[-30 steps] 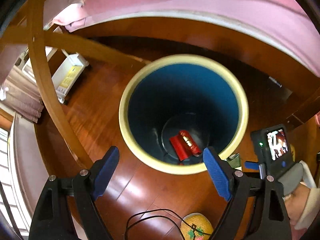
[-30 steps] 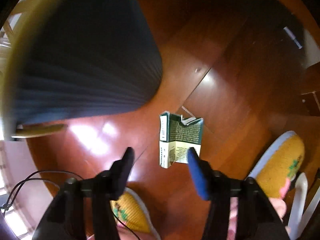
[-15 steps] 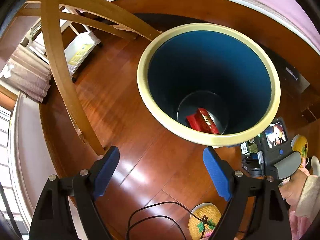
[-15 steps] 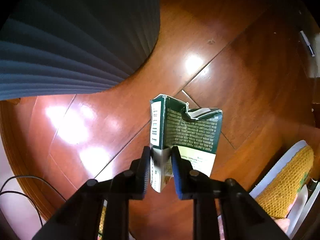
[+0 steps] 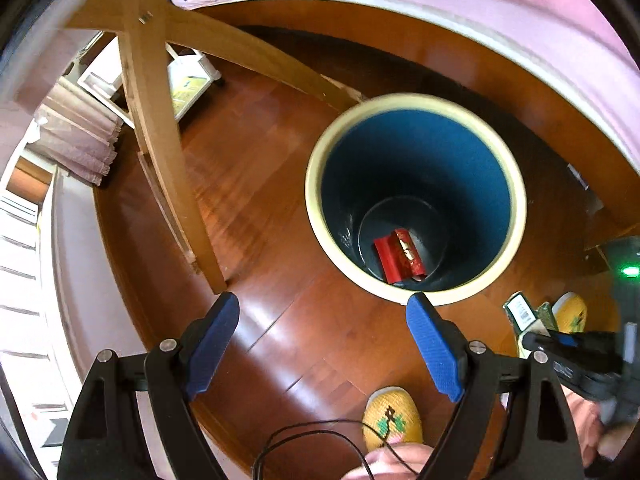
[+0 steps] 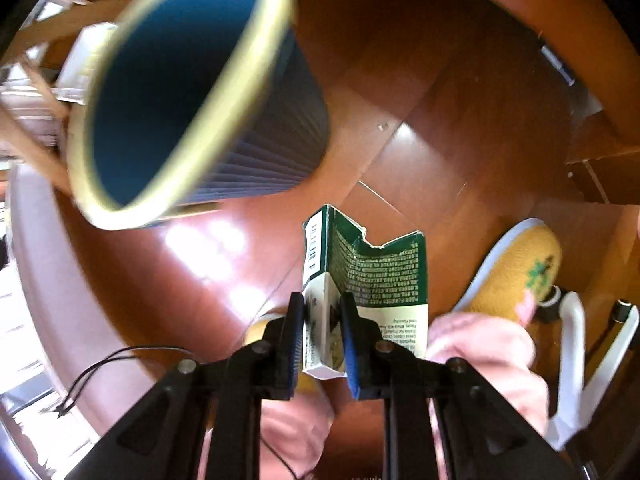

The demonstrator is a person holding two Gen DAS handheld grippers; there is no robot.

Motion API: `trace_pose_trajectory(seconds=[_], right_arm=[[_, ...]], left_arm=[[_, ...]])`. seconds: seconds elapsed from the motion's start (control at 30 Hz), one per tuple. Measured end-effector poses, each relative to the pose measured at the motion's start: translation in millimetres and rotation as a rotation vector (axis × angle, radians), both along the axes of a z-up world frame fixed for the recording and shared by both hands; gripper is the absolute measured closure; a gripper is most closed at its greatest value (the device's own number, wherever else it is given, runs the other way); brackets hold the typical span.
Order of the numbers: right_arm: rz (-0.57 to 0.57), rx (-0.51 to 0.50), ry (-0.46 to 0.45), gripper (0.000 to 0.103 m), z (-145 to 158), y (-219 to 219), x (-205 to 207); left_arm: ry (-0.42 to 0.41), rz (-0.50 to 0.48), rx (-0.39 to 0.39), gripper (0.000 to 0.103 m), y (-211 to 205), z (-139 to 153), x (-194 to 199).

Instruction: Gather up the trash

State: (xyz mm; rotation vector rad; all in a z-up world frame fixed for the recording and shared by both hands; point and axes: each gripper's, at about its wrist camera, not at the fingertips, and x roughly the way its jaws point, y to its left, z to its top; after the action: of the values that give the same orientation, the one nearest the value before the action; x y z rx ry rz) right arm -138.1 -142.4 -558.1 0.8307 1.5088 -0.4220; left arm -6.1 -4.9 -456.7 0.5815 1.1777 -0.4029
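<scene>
Green carton (image 6: 372, 272) sits pinched in the right gripper (image 6: 322, 344) at lower centre; the left gripper (image 5: 326, 354) hangs spread below the blue bin (image 5: 416, 200), which holds a red wrapper (image 5: 400, 256).

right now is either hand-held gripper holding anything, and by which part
The right hand-held gripper is shut on the green and white carton, pinching its white end at the narrow side panel. The left hand-held gripper is open and holds nothing.
</scene>
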Motion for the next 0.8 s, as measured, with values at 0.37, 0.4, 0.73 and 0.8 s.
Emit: trace_pose_trajectory(seconds=[0.37, 0.4, 0.73, 0.8], right_arm=[[0.142, -0.019, -0.234, 0.08, 164.6, 12.4, 66.1], [0.157, -0.032, -0.242, 0.08, 171.4, 11.3, 71.2], [0.261, -0.065, -0.287, 0.049, 227.7, 0.0, 113.6], [0.295, -0.068, -0.292, 0.049, 246.7, 0.5, 120.1]], left_arm=[[-0.005, 0.061, -0.032, 0.018, 9.6, 106.3, 11.2], [-0.007, 0.068, -0.033, 0.018, 10.9, 114.7, 12.5], [-0.013, 0.165, -0.039, 0.018, 21.7, 178.5, 20.7], [-0.012, 0.181, -0.043, 0.018, 21.3, 193.6, 21.1]])
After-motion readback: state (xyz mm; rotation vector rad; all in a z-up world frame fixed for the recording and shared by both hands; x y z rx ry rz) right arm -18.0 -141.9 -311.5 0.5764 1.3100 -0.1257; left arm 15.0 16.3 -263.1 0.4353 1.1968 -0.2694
